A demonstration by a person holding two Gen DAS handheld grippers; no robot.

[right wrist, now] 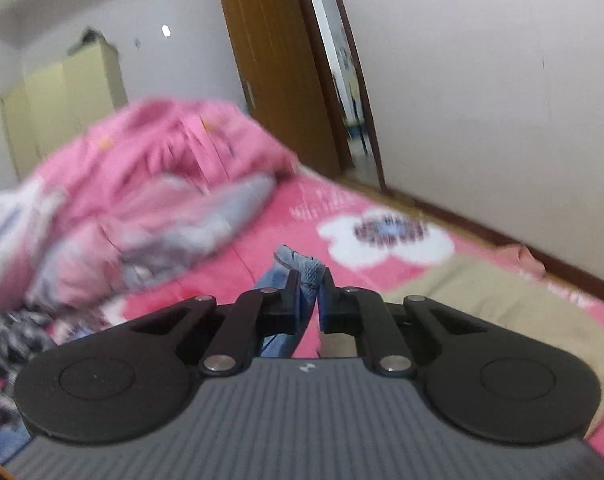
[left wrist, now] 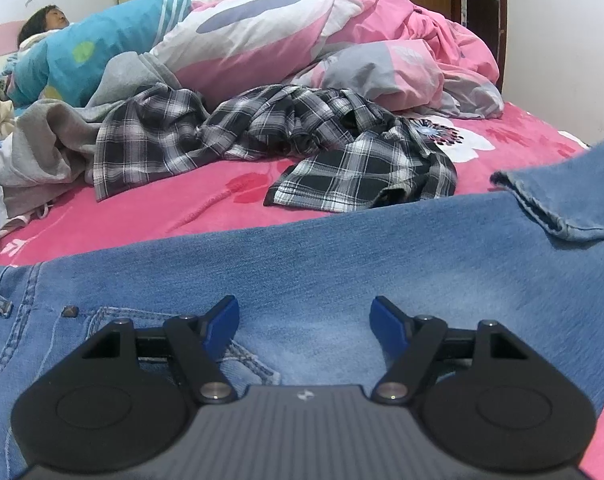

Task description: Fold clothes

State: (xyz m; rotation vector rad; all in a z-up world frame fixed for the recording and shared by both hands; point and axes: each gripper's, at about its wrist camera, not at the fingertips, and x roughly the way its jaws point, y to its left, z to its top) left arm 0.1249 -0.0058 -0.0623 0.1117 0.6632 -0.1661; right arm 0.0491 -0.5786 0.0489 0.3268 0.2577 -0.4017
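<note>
Blue jeans [left wrist: 342,248] lie spread across the pink bed sheet [left wrist: 141,208], waistband and pocket seams close to the camera. My left gripper [left wrist: 305,308] hovers just over them near the pocket, open, with nothing pinched between its blue pads. One trouser leg end [left wrist: 562,200] is raised at the right edge of that view. In the right wrist view, which is blurred, my right gripper [right wrist: 310,280] is shut on the hem of the jeans [right wrist: 302,262] and holds it above the bed.
A black-and-white plaid shirt [left wrist: 302,136] and a grey garment [left wrist: 61,140] lie crumpled behind the jeans. Heaped quilts [left wrist: 302,40] cover a person lying at the far left [left wrist: 45,20]. A beige cloth [right wrist: 502,312] lies at the right; a door [right wrist: 277,72] stands beyond.
</note>
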